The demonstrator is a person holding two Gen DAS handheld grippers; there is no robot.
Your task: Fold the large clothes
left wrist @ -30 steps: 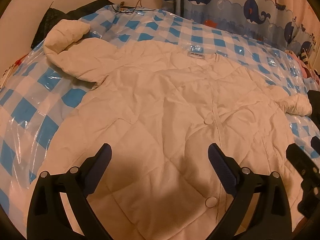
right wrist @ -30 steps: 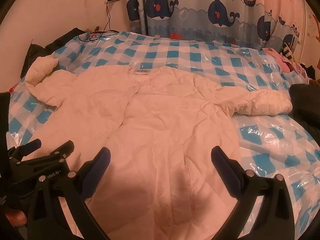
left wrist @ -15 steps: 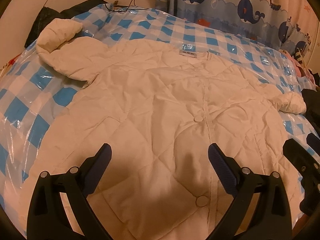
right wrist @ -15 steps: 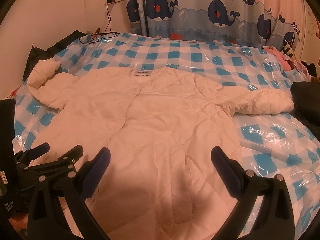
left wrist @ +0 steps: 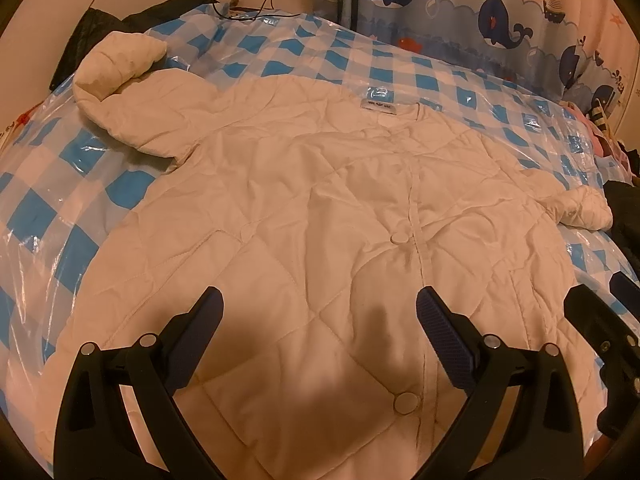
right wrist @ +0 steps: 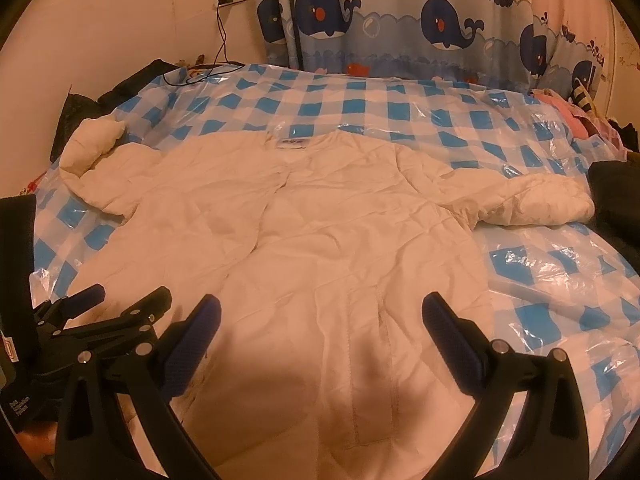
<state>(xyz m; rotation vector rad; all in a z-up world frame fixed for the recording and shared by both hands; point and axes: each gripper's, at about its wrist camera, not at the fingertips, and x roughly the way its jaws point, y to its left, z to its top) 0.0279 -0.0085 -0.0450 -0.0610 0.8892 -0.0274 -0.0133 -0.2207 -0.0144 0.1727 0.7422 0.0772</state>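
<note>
Grippers are hovering side by side over the near hem of the jacket (left wrist: 320, 208), and both have been drawing back and upward over the last second, so more of the garment is showing in each wrist view than it was a moment ago. The left gripper (left wrist: 318, 308) is standing with its jaws spread wide and is gripping nothing; the right gripper (right wrist: 320, 316) is matching it, fully spread and empty. Below them the cream quilted jacket is lying front up and buttoned, with two snap buttons (left wrist: 398, 237) showing on its placket, spread flat across the middle of the bed (right wrist: 360, 92) on its blue-checked plastic cover. Further out, the left sleeve (left wrist: 120, 64) is reaching toward the bed's far left corner with its cuff curled up, while the right sleeve (right wrist: 532, 200) is stretching toward the right edge. Beyond the collar label (right wrist: 292, 143) the whale curtain (right wrist: 400, 20) is hanging against the wall. Judging from this, no fold has started: the pull-back is probably giving an overview before a sleeve or side gets picked up first.
</note>
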